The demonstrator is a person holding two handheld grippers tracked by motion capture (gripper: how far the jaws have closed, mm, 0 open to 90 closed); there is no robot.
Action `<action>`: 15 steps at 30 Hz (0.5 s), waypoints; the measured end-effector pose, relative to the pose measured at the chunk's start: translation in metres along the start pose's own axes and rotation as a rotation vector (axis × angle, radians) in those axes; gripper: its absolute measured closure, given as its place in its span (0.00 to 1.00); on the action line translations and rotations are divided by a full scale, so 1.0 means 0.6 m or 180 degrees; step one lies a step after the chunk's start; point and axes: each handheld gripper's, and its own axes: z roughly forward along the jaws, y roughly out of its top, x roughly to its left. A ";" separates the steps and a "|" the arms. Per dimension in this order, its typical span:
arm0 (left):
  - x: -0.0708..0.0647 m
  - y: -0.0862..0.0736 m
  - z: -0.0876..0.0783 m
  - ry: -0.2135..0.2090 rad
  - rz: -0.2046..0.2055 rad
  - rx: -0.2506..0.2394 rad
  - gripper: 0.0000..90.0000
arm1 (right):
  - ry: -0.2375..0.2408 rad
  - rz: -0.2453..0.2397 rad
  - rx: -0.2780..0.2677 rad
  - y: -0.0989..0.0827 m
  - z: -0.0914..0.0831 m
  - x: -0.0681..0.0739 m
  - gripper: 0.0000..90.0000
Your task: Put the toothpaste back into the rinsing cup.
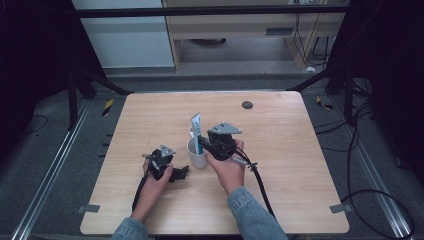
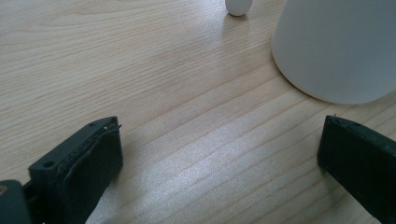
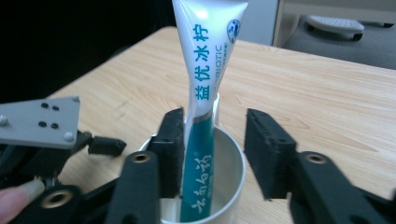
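Note:
A white cup stands at the middle of the wooden table. A white and teal toothpaste tube stands upright in it, its flat end up. My right gripper is at the cup's right side. In the right gripper view the tube rises between the jaws of the right gripper over the cup. The left pad lies beside the tube and the right pad stands apart from it, so the grip is open. My left gripper rests low on the table left of the cup, with the left gripper open and nothing between its jaws.
A small white rounded object lies on the table just beyond the cup. A dark round disc sits near the far edge. The right gripper's cable trails toward the front edge. Cables lie on the floor at the right.

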 end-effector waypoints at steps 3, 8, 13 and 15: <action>0.000 0.000 0.000 0.0000 0.0000 -0.0001 0.00 | -0.0026 -0.0143 0.0150 0.009 -0.004 -0.005 0.55; 0.000 0.000 0.000 0.0000 0.0009 0.0008 0.00 | 0.0027 -0.0368 0.0418 0.009 -0.014 -0.013 0.50; 0.000 0.000 0.000 0.0000 0.0005 0.0007 0.00 | 0.0061 -0.0475 0.0548 0.007 -0.027 -0.028 0.39; 0.000 0.000 0.000 0.0000 0.0007 0.0006 0.00 | 0.0049 -0.0476 0.0531 0.008 -0.032 -0.036 0.35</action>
